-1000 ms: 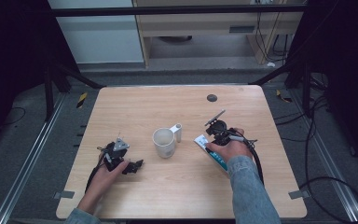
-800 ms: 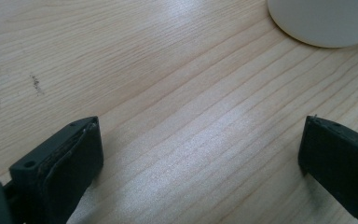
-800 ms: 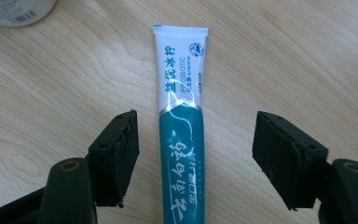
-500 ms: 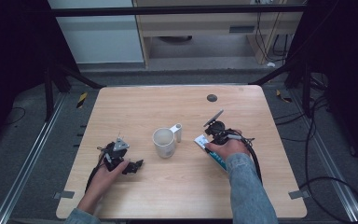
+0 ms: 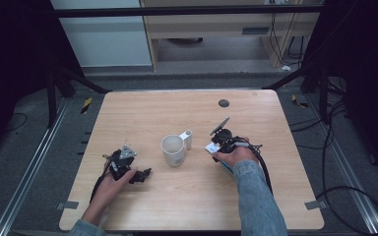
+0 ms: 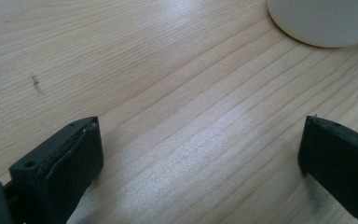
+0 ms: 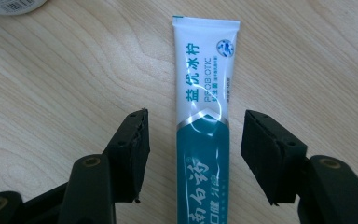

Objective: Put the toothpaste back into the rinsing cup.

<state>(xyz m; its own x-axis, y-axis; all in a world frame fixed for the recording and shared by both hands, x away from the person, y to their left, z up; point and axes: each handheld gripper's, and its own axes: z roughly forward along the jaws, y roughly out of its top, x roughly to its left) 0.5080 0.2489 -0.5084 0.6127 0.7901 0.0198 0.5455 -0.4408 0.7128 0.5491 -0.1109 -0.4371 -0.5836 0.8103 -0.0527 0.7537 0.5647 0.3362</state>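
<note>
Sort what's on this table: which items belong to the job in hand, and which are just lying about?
In the job:
- toothpaste tube, lying flat between the right tongs, whose jaws have just been closing but are not yet touching it

Lying about:
- white mug, mid-table
- small white container beside the mug
- left tongs, open over bare wood
- dark round spot near the far edge

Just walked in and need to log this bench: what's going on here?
A person at a wooden table holds a claw in each hand. The right claw is over a white-and-teal toothpaste tube lying flat on the table; its jaws have just been closing, straddle the tube with a gap on each side, and do not grip it yet. The left claw rests open over bare wood, holding nothing. A cream mug stands between the hands, with a small white bottle beside it.
</note>
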